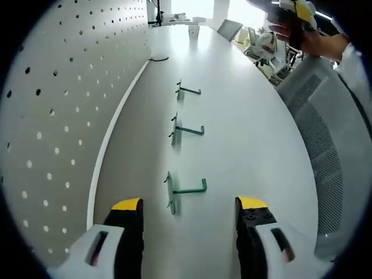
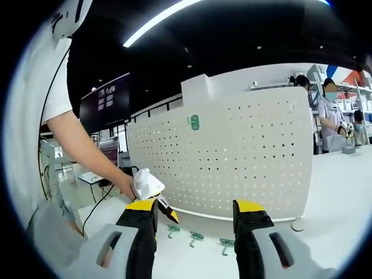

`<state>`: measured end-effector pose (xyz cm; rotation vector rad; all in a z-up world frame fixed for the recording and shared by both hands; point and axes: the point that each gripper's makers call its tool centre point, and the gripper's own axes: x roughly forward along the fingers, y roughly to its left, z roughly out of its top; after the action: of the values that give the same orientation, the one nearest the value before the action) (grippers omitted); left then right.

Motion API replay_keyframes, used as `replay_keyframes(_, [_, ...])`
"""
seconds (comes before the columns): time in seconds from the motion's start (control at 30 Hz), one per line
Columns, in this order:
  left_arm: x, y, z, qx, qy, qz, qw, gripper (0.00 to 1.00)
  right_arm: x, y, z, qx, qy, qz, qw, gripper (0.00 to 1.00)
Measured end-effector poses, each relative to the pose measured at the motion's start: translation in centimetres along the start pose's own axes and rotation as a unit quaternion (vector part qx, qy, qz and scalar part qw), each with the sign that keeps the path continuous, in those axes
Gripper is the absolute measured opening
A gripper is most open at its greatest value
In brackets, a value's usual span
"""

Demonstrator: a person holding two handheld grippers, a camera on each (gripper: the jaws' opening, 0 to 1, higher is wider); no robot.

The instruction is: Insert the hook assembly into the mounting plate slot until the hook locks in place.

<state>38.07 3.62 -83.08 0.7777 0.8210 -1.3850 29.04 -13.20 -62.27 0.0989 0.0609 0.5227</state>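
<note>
My left gripper point(image 1: 189, 210) jaws gape empty over the nearest green hook point(image 1: 185, 190) on the white surface point(image 1: 250, 133), right gripper point(image 2: 195, 216) jaws likewise apart facing the pegboard point(image 2: 232, 157); a skewed grab could slide the hook.

Three green hooks point(image 1: 187, 190) lie in a row beside the white pegboard point(image 1: 52, 116).

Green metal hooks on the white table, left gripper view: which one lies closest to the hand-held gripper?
The green metal hook at the bottom of the row of three, just ahead of the open left hand-held gripper. The other two hooks lie farther along the white table.
</note>
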Motion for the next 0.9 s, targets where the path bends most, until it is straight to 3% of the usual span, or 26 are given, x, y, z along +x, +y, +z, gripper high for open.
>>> replay_keyframes(0.03, [0.04, 0.03, -0.14, 0.015, 0.003, 0.005, 0.9999, 0.66, 0.01, 0.01, -0.01, 0.0, 0.0, 0.001, 1.0, 0.5])
replay_keyframes(0.2, [0.03, -0.03, 0.08, 0.002, -0.003, 0.006, 1.0, 0.67, -0.11, -0.24, 0.07, 0.006, -0.003, -0.004, 1.0, 0.5])
replay_keyframes(0.63, [0.05, -0.05, 0.05, 0.014, 0.004, 0.001, 0.9999, 0.65, -0.02, -0.08, -0.08, 0.002, 0.002, 0.0, 1.0, 0.48])
replay_keyframes(0.9, [-0.21, 0.75, 0.05, 0.0, 0.002, 0.012, 0.9999, 0.47, 0.03, -0.09, -0.21, 0.0, 0.005, 0.0, 1.0, 0.48])
